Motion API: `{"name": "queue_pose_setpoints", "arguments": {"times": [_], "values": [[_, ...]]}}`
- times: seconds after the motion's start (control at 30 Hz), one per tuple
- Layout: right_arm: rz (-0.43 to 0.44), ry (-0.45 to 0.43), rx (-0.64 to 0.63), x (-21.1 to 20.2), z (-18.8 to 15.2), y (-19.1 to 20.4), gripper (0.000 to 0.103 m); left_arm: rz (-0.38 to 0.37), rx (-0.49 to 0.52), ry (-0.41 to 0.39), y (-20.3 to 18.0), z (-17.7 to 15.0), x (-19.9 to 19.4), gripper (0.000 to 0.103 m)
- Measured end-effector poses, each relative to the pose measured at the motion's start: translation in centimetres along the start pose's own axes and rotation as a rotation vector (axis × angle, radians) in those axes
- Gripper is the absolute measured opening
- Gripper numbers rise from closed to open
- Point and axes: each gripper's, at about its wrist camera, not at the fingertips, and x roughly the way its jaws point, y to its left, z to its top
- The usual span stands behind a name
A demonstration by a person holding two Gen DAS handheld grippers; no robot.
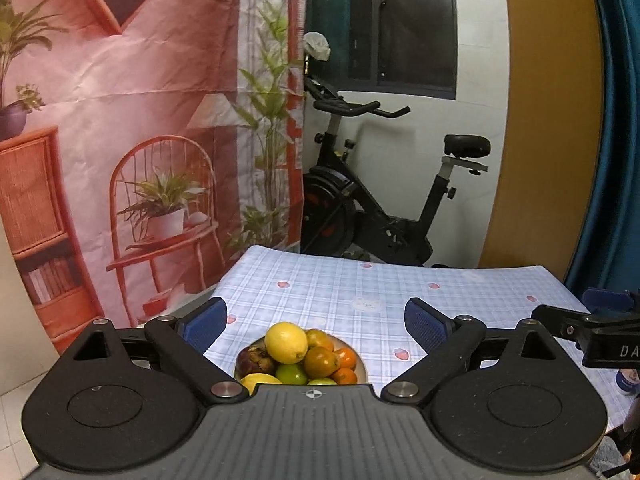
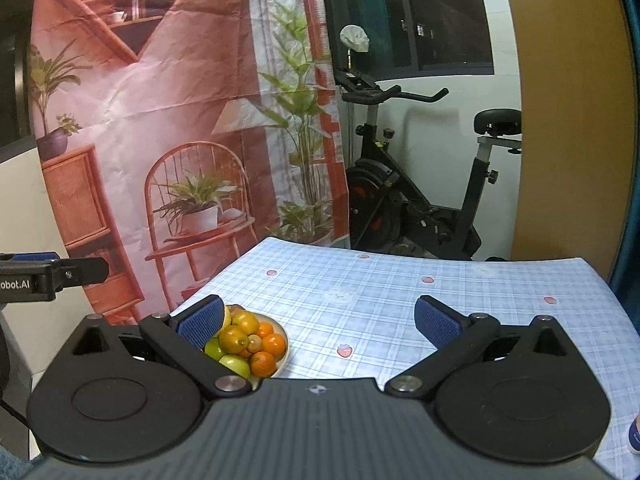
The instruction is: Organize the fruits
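A white bowl [image 1: 362, 364] heaped with fruit sits on the checked tablecloth [image 1: 360, 292]. On top lies a yellow lemon [image 1: 286, 342], with oranges [image 1: 346, 358], green limes [image 1: 291, 374] and a dark purple fruit [image 1: 254, 362] around it. My left gripper [image 1: 316, 320] hangs open above and behind the bowl, nothing between its blue pads. In the right wrist view the same bowl [image 2: 282, 354] lies at the lower left, partly hidden by the left finger. My right gripper [image 2: 320, 320] is open and empty, over bare cloth to the right of the bowl.
An exercise bike [image 1: 384, 200] stands beyond the table's far edge. A printed backdrop [image 1: 140, 140] hangs at the left. The right gripper's arm [image 1: 592, 332] shows at the right edge of the left view. A small blue-and-white object [image 1: 628, 380] sits at the table's right edge.
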Motion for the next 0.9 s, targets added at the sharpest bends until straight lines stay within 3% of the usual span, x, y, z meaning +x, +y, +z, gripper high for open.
{"name": "queue_pose_setpoints", "arguments": {"times": [0.9], "values": [[-0.020,-0.001,-0.002,0.01,-0.40,0.17,0.103,-0.038,0.003,-0.011,0.03,-0.66,0.13,0.097]]}}
